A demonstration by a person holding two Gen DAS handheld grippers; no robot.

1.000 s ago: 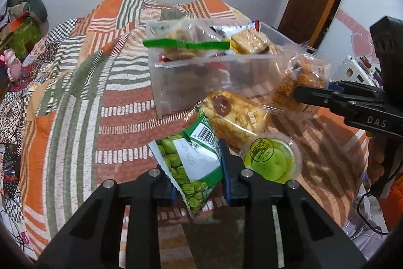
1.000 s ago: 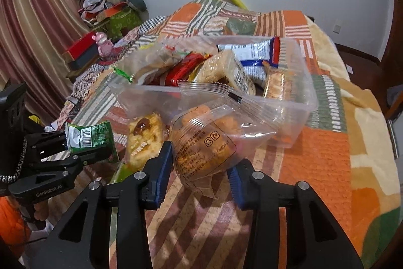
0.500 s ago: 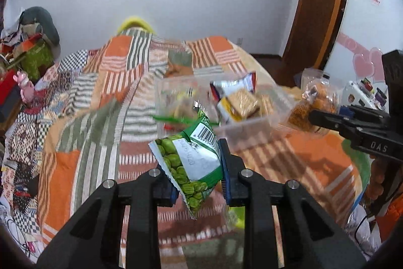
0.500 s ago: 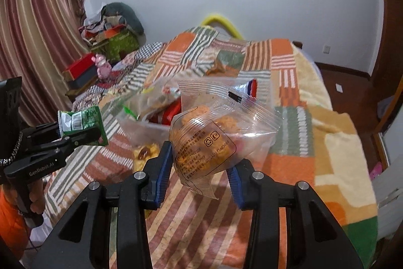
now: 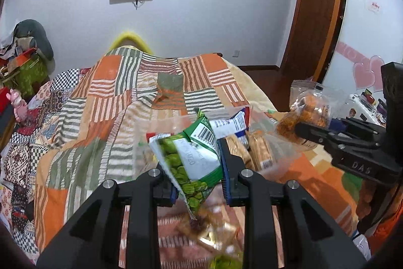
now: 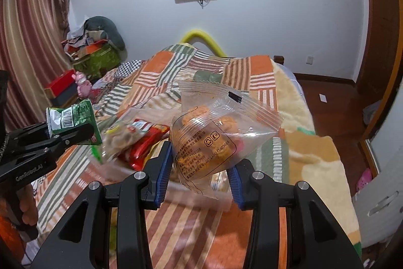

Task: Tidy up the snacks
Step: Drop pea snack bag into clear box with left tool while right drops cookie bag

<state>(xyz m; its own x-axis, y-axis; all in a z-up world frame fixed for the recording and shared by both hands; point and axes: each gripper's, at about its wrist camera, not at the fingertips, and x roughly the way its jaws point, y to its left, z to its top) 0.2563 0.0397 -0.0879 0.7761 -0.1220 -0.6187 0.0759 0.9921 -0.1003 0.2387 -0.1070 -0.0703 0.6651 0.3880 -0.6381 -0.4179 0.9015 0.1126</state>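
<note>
Both tongs are matte black plastic frames. On the left tongs (image 5: 199, 183), two angular black arms each carry round silver screw heads and end in blue ribbed pads (image 5: 225, 169). The right tongs (image 6: 199, 168) are built the same, with blue ribbed pads (image 6: 163, 168) and silver screws. From the side, the left tongs bear pale lettering reading "GenRobot.AI" and the right tongs "DAS". An orange sleeve (image 6: 7, 236) shows behind the left tongs' handle.

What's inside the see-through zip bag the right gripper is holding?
Orange, crumbly-looking snack pieces fill the clear zip bag held in the right gripper. Printed writing covers part of the front, so what lies behind it is hard to tell.
</note>
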